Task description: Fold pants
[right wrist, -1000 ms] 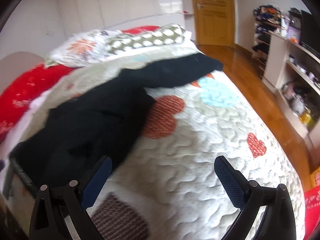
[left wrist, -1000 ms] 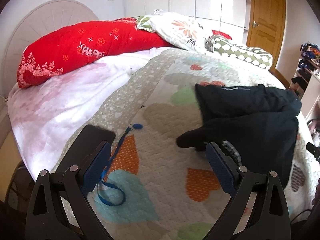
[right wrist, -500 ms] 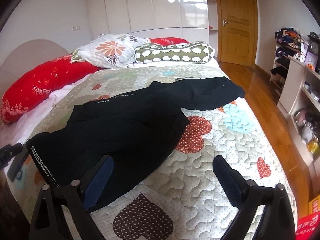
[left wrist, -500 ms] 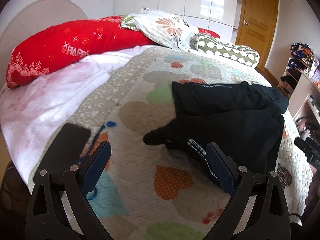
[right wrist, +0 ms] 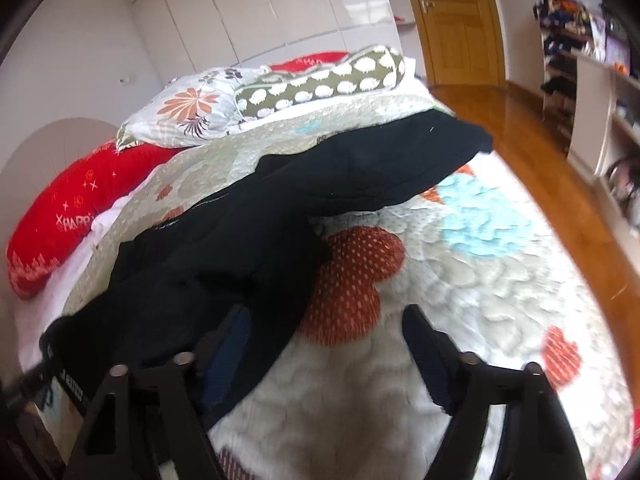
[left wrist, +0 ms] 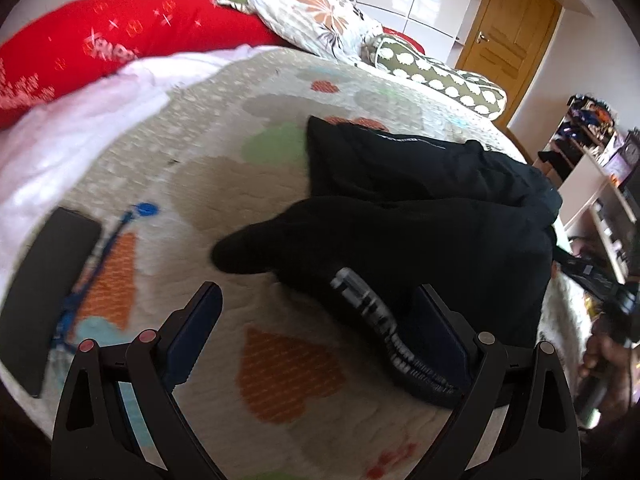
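Black pants point(left wrist: 420, 216) lie loosely crumpled on a heart-patterned quilt point(left wrist: 248, 184). Their lettered waistband point(left wrist: 376, 328) curls near the front edge. My left gripper point(left wrist: 320, 320) is open and empty, low over the quilt, with the waistband between its fingers. In the right wrist view the pants point(right wrist: 280, 208) stretch from lower left to a leg end at upper right. My right gripper point(right wrist: 328, 344) is open and empty, its left finger over the pants' near edge, its right finger over bare quilt point(right wrist: 480, 280).
A black phone point(left wrist: 48, 280) and a blue lanyard point(left wrist: 100, 256) lie at the quilt's left. Red point(left wrist: 120, 40), floral point(left wrist: 316, 12) and green dotted point(left wrist: 440, 80) pillows line the headboard. A shelf point(right wrist: 600, 120), wooden floor point(right wrist: 540, 160) and door point(right wrist: 452, 20) lie to the right.
Both grippers have moved down and closer to the pants. The left one now frames the waistband; the right one now reaches the pants' near edge. Both stay open.
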A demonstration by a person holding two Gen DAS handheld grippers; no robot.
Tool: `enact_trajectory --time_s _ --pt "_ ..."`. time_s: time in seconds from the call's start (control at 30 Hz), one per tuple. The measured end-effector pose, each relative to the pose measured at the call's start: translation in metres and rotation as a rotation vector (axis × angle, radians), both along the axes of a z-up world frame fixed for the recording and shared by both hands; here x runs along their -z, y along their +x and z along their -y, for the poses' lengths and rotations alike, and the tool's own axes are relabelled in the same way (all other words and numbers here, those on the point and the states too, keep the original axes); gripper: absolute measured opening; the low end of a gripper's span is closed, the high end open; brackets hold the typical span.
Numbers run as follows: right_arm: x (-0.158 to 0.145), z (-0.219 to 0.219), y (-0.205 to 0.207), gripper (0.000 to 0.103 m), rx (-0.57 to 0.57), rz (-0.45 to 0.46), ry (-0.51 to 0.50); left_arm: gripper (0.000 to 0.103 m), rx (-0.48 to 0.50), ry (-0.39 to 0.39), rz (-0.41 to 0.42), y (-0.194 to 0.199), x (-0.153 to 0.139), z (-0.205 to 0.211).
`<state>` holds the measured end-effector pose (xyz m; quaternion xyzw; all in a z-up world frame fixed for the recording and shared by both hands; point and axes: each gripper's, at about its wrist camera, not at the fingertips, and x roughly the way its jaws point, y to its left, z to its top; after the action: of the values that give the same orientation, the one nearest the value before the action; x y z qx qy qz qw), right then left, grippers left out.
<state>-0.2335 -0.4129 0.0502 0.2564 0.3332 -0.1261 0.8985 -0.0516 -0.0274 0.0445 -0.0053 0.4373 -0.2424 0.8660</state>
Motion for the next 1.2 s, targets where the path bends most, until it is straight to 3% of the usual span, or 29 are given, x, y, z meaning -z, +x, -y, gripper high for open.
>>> enact_trajectory --time_s 0.1,0.13,0.23,0.37,0.57,0.7,0.87,0.93,0.97,1.03,1.1,1.2 --pt "0.010 0.007 0.021 0.037 -0.009 0.022 0.034 0.096 0.012 -0.024 -0.023 0.008 0.006 0.015" --pt "0.010 0.008 0.027 0.025 -0.018 0.027 0.038 0.096 0.013 -0.020 -0.024 0.010 0.008 0.020" --pt "0.004 0.006 0.032 0.014 -0.028 0.042 0.032 0.074 0.018 -0.023 -0.036 0.017 0.010 0.034" --pt "-0.018 0.003 -0.004 0.012 0.007 0.086 -0.023 0.051 0.026 -0.031 -0.027 0.012 0.002 0.032" --pt "-0.046 0.008 -0.122 0.012 0.141 0.119 -0.133 0.049 0.052 -0.053 0.003 -0.017 -0.017 0.013" --pt "-0.026 0.015 -0.171 0.012 0.197 0.002 -0.158 0.049 0.064 -0.037 -0.019 -0.031 -0.007 0.012" --pt "-0.004 0.037 -0.209 0.026 0.267 -0.064 -0.094 0.049 0.033 -0.080 -0.051 -0.036 -0.002 0.001" --pt "-0.007 0.045 -0.217 0.051 0.298 -0.041 -0.092 0.049 0.004 -0.114 -0.069 -0.035 -0.004 -0.008" --pt "-0.009 0.049 -0.219 0.056 0.304 -0.017 -0.080 0.050 -0.006 -0.126 -0.076 -0.035 -0.005 -0.011" --pt "-0.010 0.053 -0.214 0.059 0.295 0.031 -0.039 0.055 -0.027 -0.151 -0.080 -0.036 -0.007 -0.018" --pt "-0.007 0.059 -0.201 0.063 0.273 0.046 0.003 0.077 -0.042 -0.171 -0.078 -0.035 -0.006 -0.023" --pt "0.007 0.068 -0.181 0.063 0.247 0.012 0.053 0.081 -0.079 -0.198 -0.099 -0.030 0.000 -0.027"
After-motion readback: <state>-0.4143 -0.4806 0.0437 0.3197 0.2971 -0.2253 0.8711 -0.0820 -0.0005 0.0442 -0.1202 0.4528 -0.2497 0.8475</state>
